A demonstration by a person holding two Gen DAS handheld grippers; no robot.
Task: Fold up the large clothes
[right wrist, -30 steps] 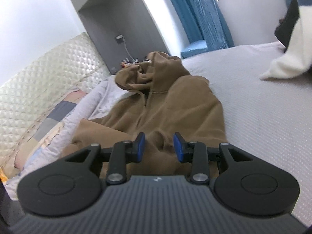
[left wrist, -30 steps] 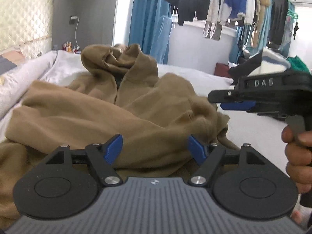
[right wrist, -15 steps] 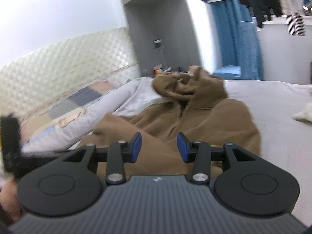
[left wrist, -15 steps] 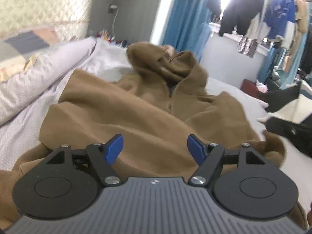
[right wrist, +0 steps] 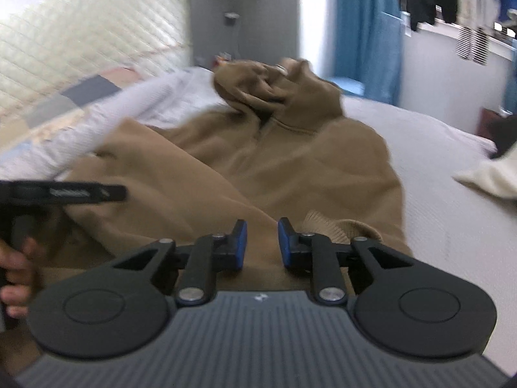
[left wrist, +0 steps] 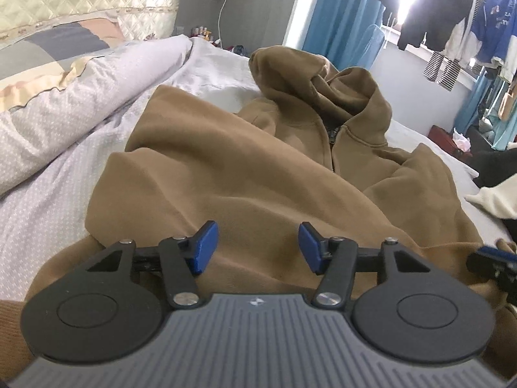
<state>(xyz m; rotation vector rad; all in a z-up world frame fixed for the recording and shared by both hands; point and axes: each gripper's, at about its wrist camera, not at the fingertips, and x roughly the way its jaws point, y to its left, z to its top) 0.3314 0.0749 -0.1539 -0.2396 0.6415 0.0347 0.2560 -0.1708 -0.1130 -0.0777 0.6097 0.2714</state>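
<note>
A brown zip hoodie [left wrist: 258, 161] lies spread on the bed, hood at the far end and a sleeve folded across the body. My left gripper [left wrist: 255, 245] hovers low over its near hem. Its jaws are closing, and the blue pads [left wrist: 203, 247] stand well apart with cloth below them, not pinched. My right gripper [right wrist: 262, 242] is over the hoodie [right wrist: 290, 161] beside a ribbed cuff [right wrist: 336, 226]. Its jaws are closing to a narrow gap with nothing pressed between them. The left gripper's side [right wrist: 64, 192] and a hand [right wrist: 16, 274] show at the left edge of the right wrist view.
A pale rolled quilt [left wrist: 64, 97] and patchwork pillow lie along the left by the padded headboard. A white and black garment [left wrist: 497, 194] sits on the grey sheet [right wrist: 452, 220] at the right. Clothes [left wrist: 436, 16] hang by the window past blue curtains.
Both grippers slid across the near hem and rolled, so the hoodie now sits more centred. Both pairs of pads have drawn closer together. The left gripper has come nearer in the right wrist view.
</note>
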